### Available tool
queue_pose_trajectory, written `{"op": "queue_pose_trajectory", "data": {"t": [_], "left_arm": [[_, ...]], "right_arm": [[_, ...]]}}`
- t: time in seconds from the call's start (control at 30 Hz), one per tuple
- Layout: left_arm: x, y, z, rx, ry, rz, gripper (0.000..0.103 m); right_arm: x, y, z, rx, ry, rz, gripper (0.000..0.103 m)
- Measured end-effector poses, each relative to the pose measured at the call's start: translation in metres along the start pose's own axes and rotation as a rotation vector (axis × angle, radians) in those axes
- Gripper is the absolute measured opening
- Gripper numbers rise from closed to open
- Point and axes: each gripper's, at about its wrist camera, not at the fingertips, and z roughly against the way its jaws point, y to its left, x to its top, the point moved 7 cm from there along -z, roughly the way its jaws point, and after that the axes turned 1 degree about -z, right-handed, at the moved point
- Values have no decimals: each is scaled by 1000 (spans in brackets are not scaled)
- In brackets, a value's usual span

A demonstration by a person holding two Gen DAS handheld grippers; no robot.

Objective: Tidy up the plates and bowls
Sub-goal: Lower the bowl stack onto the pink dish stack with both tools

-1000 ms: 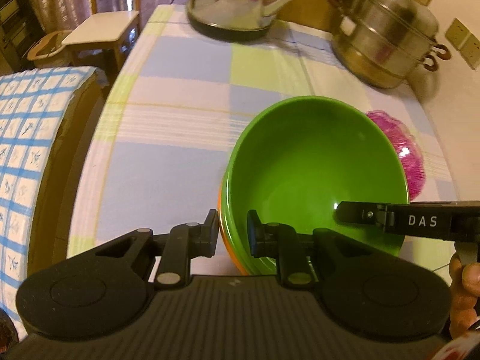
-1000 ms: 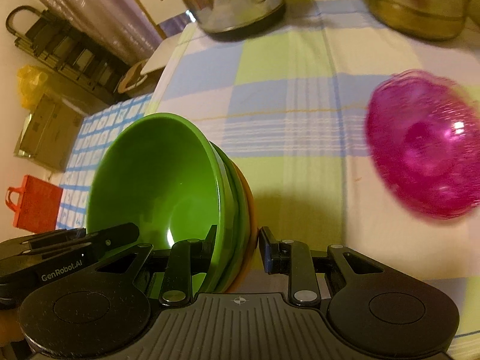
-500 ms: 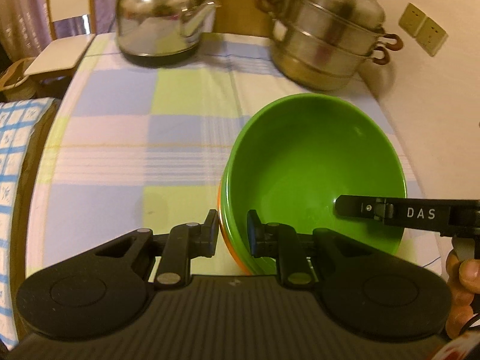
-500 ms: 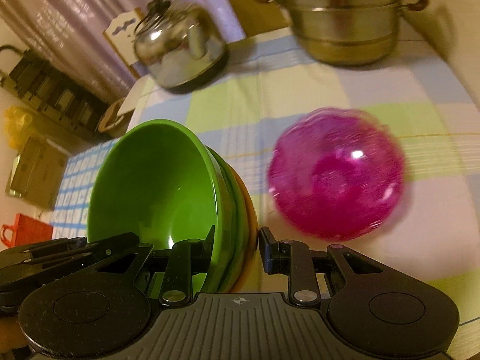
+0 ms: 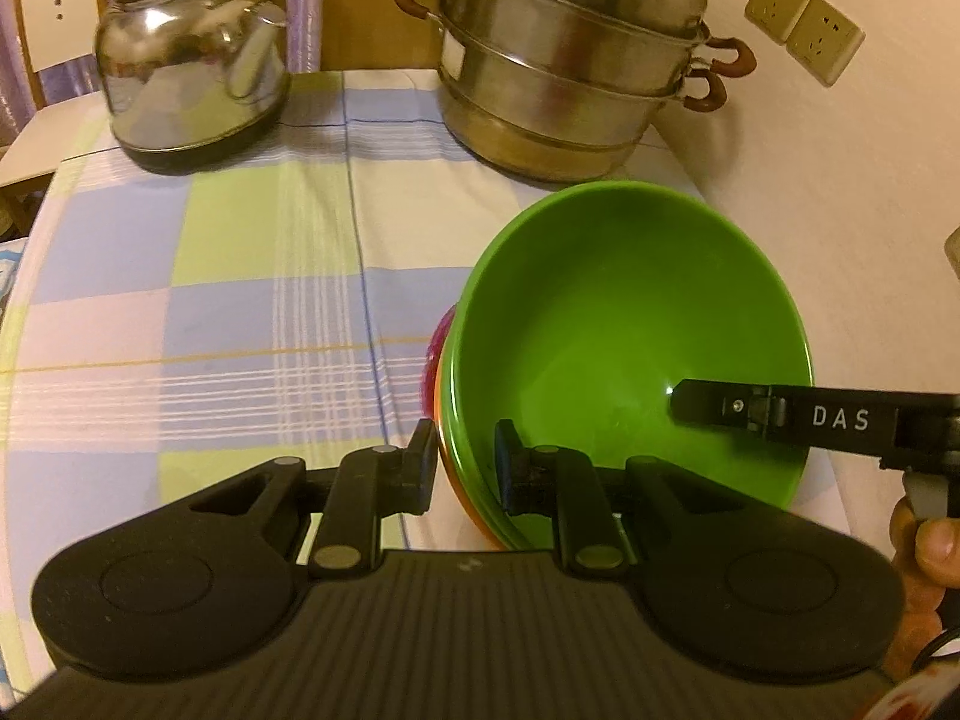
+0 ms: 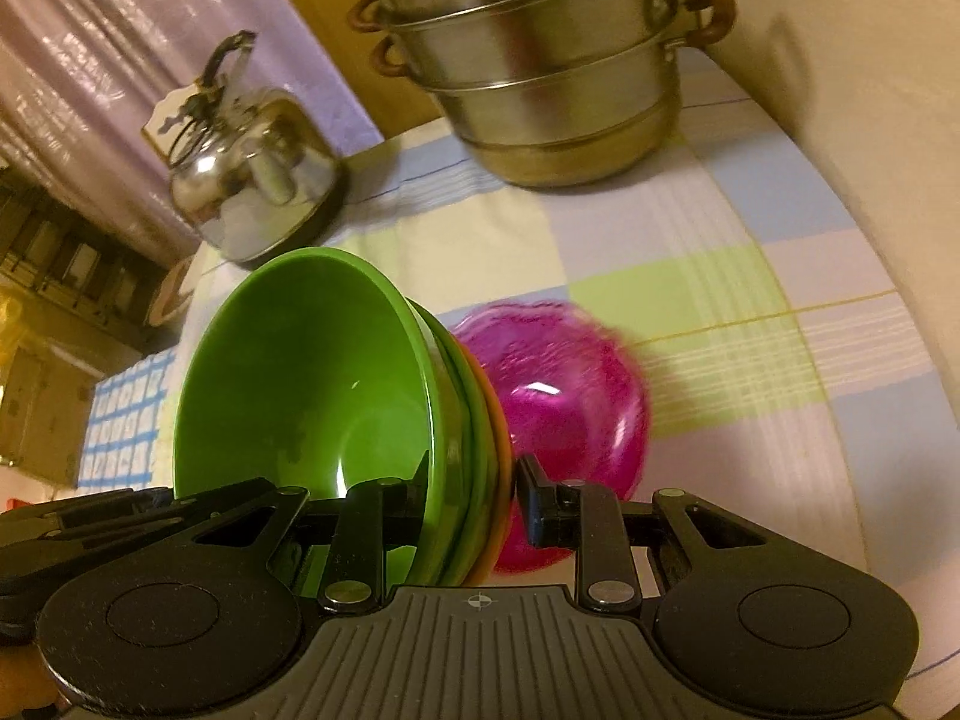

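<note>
The left claw [image 5: 462, 462] pinches the near rim of the stacked bowls [image 5: 624, 336], and the right claw [image 6: 474, 489] clamps the opposite rim, so the stack hangs tilted above the checked table [image 5: 240, 276]. To do this well, level the stack, centre it over the pink bowl [image 6: 570, 396], and lower both sides together. Only the right wrist view shows that bowl plainly; the left view shows a mere sliver of it.
</note>
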Motion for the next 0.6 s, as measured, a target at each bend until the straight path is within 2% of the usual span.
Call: {"op": "queue_pose_trajectory", "data": {"t": [0.27, 0.6], "left_arm": [[6, -7, -35, -6, 41, -1, 17], [8, -3, -61, -3, 65, 14, 17]], "right_arm": [[14, -30, -24, -7, 30, -40, 26], [16, -46, -49, -9, 61, -67, 26]]}}
